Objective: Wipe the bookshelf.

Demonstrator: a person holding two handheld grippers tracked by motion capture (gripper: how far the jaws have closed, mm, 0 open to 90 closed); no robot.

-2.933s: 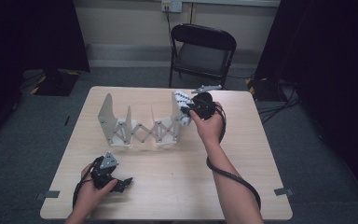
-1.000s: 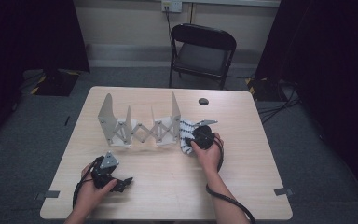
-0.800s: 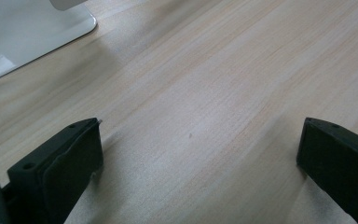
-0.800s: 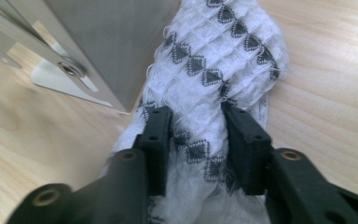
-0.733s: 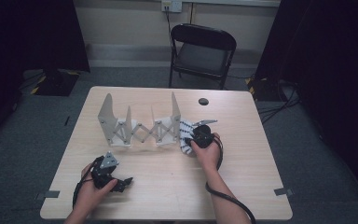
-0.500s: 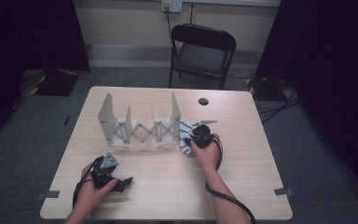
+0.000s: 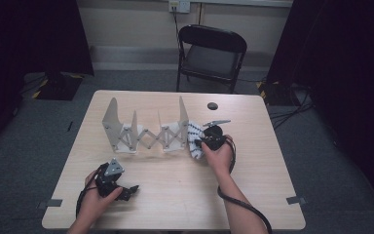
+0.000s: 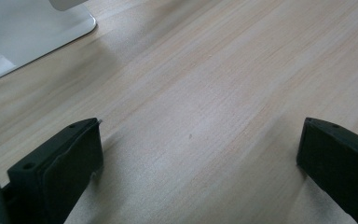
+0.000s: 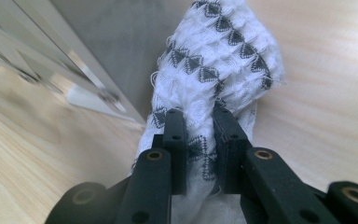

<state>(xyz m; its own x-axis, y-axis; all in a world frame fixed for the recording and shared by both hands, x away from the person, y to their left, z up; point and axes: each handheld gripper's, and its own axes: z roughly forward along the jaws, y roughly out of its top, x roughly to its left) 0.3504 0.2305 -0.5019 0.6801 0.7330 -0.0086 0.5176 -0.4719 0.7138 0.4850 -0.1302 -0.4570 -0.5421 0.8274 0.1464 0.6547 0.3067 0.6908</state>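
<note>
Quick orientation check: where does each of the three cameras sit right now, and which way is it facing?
High view: above the near table edge, looking forward and down at the table, folding rack, both forearms.
Left gripper view: on the left gripper, facing bare tabletop; jaws wide apart.
Right gripper view: on the right gripper, jaws just closing, pinching the patterned cloth.
Shared: cloth and rack, in the high and right gripper views.

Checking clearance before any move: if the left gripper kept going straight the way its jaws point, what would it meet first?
Probably bare table. The left gripper is open, with wood between and beyond its jaws; the rack's white base lies off to the side, though depth is unclear.
</note>
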